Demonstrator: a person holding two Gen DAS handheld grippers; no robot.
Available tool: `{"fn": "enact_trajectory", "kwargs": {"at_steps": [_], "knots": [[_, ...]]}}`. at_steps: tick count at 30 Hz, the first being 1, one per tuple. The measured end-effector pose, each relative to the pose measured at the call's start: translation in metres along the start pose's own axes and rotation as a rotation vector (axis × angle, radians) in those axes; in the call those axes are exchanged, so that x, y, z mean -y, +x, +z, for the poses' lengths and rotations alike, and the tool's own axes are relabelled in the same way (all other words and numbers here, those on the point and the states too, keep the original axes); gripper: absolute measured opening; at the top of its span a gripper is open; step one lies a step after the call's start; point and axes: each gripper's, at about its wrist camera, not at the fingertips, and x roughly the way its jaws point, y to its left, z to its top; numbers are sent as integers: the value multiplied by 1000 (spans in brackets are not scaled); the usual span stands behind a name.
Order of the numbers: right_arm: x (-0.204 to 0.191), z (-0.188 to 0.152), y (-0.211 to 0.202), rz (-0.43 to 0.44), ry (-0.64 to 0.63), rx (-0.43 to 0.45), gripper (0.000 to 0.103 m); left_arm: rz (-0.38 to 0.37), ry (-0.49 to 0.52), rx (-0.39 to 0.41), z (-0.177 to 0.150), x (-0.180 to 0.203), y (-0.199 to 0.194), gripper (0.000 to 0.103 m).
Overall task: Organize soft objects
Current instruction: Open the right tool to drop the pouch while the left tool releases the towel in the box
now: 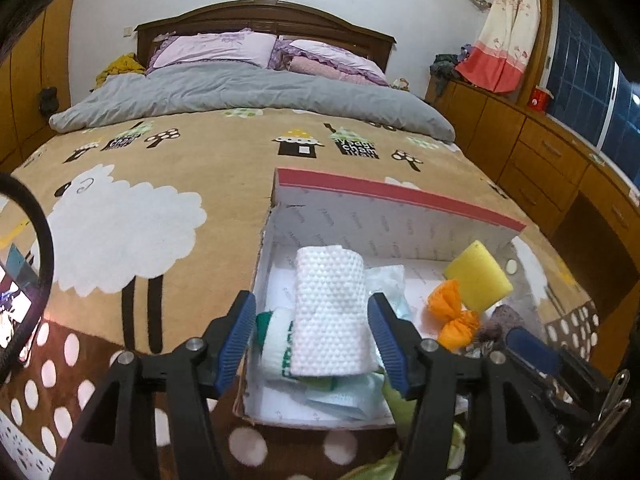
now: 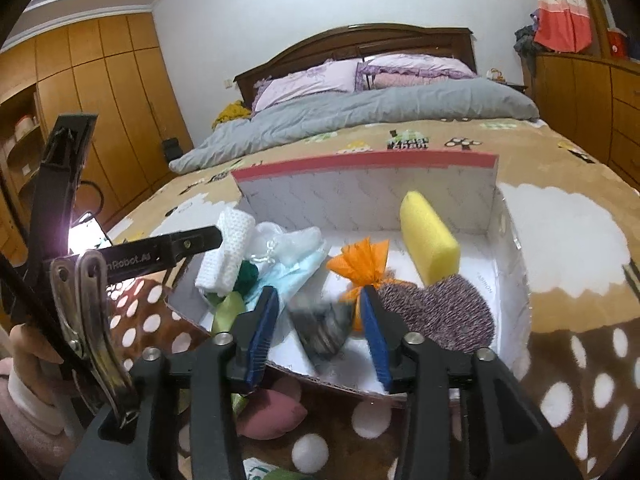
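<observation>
- Box [image 1: 400, 208] sat open on the bed blanket [image 1: 180, 168], lid propped back for access.
- Left gripper [image 1: 312, 332] – jaws apart, straddling the white embossed towel roll [image 1: 330, 312] inside the box.
- Right gripper [image 2: 318, 320] – parted around a blurred grey fabric piece [image 2: 324, 332], apparently dropping; sponge [image 2: 430, 236] against the back wall.

A wide bed [image 1: 240, 168] with a dark wooden headboard [image 1: 264, 20] stands against a pale wall [image 2: 240, 20] — lilac pillows [image 1: 212, 50], grey duvet [image 1: 248, 96]. Wooden wardrobes [image 2: 100, 92] line one side, drawers [image 1: 540, 152] under a floral curtain [image 1: 504, 32] the other.
</observation>
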Motion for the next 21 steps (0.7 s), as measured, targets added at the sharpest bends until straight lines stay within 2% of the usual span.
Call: {"fn": "enact_trajectory", "kwargs": {"at_steps": [5,10,21], "knots": [[-1,1,-13,-12,-2,16,46,-26,-6,9,-6,3,-16,62],[0,-2,-24,-26,5,14,46,-72,-10,-15,-14,7,-28,62],[-8,-28,-53,-58,-1,-16,46,-122,2,-49,-52,23,-51,62]]}}
